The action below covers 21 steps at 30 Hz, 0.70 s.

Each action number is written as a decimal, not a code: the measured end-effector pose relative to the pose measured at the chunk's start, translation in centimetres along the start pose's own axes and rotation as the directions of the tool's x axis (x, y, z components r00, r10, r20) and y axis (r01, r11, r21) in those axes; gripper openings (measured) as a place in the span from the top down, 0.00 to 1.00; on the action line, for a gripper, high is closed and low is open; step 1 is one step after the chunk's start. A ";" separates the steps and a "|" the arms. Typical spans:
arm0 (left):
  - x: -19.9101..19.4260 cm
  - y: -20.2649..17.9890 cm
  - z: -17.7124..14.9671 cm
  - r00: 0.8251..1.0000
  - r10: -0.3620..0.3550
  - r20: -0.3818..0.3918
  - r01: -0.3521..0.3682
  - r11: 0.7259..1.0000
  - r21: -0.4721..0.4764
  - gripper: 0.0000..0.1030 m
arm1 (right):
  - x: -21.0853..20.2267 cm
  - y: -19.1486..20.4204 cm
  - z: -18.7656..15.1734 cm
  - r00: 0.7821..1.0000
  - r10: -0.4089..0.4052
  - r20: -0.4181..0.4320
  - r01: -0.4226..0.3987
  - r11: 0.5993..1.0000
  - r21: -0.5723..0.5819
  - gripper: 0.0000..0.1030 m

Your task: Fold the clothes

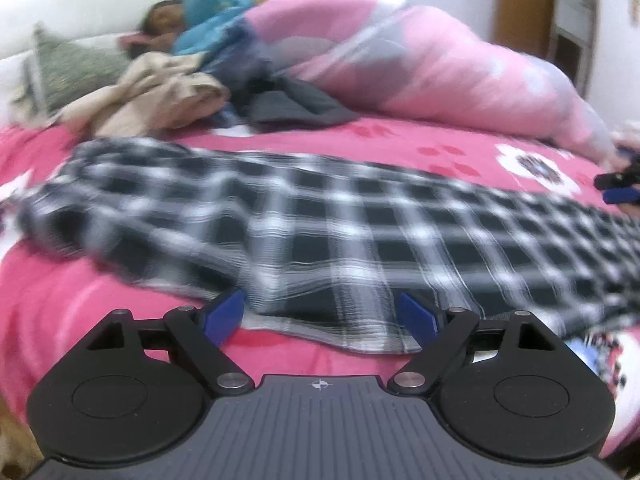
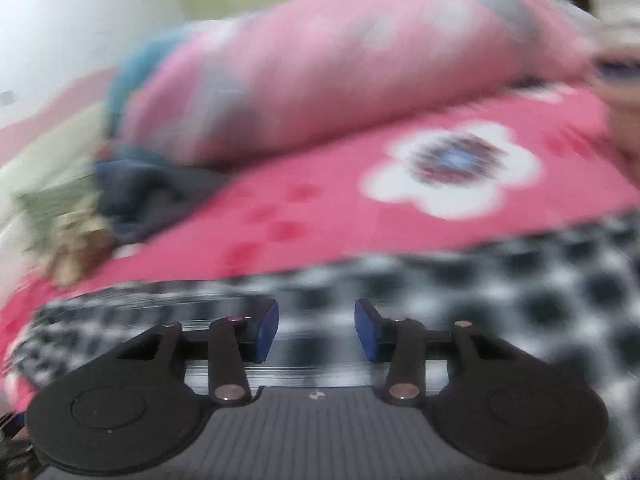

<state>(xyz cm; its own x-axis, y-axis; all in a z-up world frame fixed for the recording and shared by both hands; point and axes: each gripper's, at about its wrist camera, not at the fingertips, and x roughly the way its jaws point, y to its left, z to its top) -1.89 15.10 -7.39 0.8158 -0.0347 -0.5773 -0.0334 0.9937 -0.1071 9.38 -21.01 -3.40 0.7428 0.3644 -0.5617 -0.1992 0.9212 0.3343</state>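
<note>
On the bed: pink sheet (image 1: 100, 292) with white flowers, everything below placed against the shirt.
Shirt: black-and-white plaid (image 1: 360, 224), spread flat across the bed's middle, one sleeve trailing to the left; also fills the lower part of the right wrist view (image 2: 500, 280).
Left tongs (image 1: 322, 316): spread wide, over the shirt's near hem; blue pads either side of the cloth edge, not pressing it.
Right tongs (image 2: 317, 330): partly apart, above the shirt, nothing gripped between the pads; view heavily blurred. Seen also in the left wrist view at the shirt's far right end (image 1: 620, 186).
Behind the shirt: rolled pink quilt (image 1: 420, 72), with a blue blanket (image 1: 240, 4) at its left end.
Behind-left of the shirt: dark grey garment (image 1: 296, 108), beige garment (image 1: 160, 96), green cushion (image 1: 76, 68).
Far right, beyond the quilt: wooden door frame (image 1: 516, 12).
</note>
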 end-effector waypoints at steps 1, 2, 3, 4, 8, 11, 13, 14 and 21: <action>-0.4 0.4 0.3 1.000 0.025 -0.003 -0.025 0.999 -0.020 0.17 | 0.0 1.7 -0.1 0.999 0.041 0.001 -0.041 0.999 -0.032 0.56; -0.8 0.8 0.5 0.999 0.051 -0.007 -0.051 0.998 -0.040 0.17 | 0.1 3.3 -0.2 0.997 0.081 0.001 -0.081 0.995 -0.064 0.55; -1.1 1.2 0.8 0.997 0.076 -0.012 -0.076 0.995 -0.060 0.17 | 0.2 5.0 -0.4 0.993 0.117 0.000 -0.116 0.988 -0.098 0.54; -1.5 1.7 1.0 0.994 0.104 -0.013 -0.105 0.992 -0.077 0.16 | 0.5 6.5 -0.7 0.989 0.145 -0.001 -0.144 0.980 -0.135 0.52; -3.1 4.8 1.9 0.986 0.165 0.010 -0.161 0.969 -0.186 0.12 | 1.4 12.3 -2.0 0.975 0.223 -0.021 -0.220 0.939 -0.263 0.45; -3.7 8.3 2.4 0.984 0.178 0.030 -0.160 0.936 -0.312 0.11 | 1.6 16.0 -3.6 0.964 0.262 -0.050 -0.263 0.906 -0.332 0.43; -3.5 11.1 2.6 0.985 0.165 0.042 -0.134 0.903 -0.408 0.11 | 1.4 17.6 -4.5 0.955 0.289 -0.070 -0.295 0.884 -0.364 0.43; -3.2 12.6 2.7 0.987 0.152 0.047 -0.113 0.877 -0.467 0.11 | 1.1 18.2 -5.0 0.950 0.301 -0.079 -0.309 0.874 -0.376 0.42; -0.7 19.2 3.2 0.991 0.082 0.108 0.016 0.722 -0.691 0.12 | 2.4 20.0 -6.3 0.950 0.288 -0.119 -0.311 0.863 -0.397 0.41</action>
<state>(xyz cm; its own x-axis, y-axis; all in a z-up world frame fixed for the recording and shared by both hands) -1.24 34.56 -6.50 0.8678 0.0581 -0.4935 -0.4104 0.6437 -0.6459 3.14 -0.83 -2.77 0.5723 0.6275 -0.5280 -0.6570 0.7361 0.1626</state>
